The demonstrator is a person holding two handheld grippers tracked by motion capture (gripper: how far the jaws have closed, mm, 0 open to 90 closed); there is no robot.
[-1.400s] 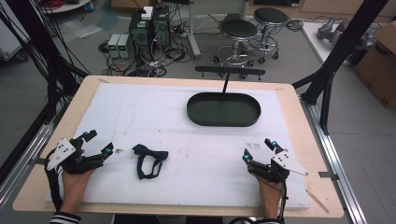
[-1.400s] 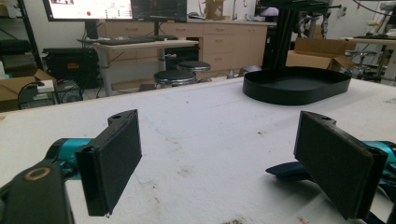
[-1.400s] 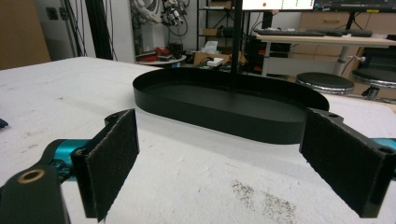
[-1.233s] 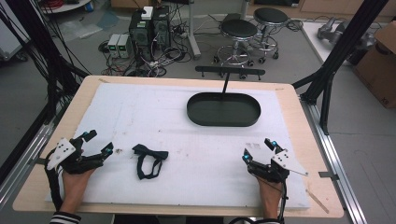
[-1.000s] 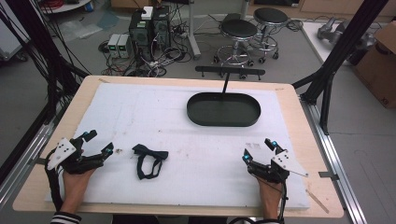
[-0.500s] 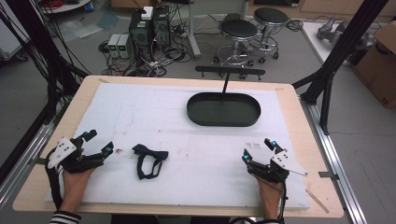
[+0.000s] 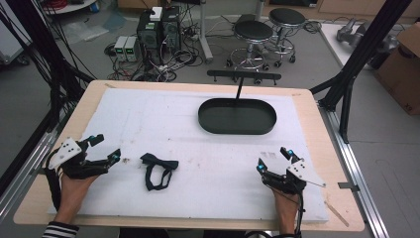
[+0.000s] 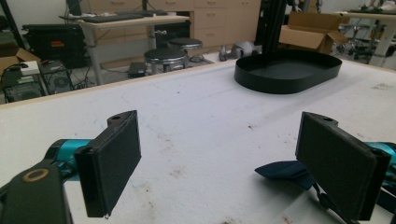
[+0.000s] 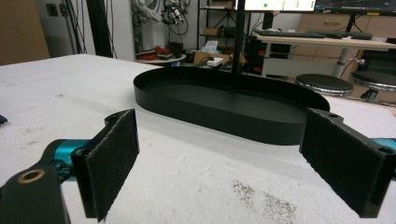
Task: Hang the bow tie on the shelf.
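Note:
A dark bow tie with its strap (image 7: 158,170) lies on the white mat (image 7: 198,144), front left of centre. My left gripper (image 7: 106,148) rests open on the mat just left of it, jaws wide apart and nothing between them. In the left gripper view the bow tie (image 8: 285,171) lies close to the right jaw. An empty black oval tray (image 7: 237,116) sits at the back right of the mat. My right gripper (image 7: 273,159) rests open near the front right, and in the right gripper view the tray (image 9: 224,107) lies straight ahead.
The mat covers most of a wooden table (image 7: 317,119). A black stand (image 7: 242,79) rises behind the tray. Stools (image 7: 253,34), computer cases (image 7: 158,27) and cables stand on the floor beyond the far edge. Black frame posts (image 7: 354,64) flank the table.

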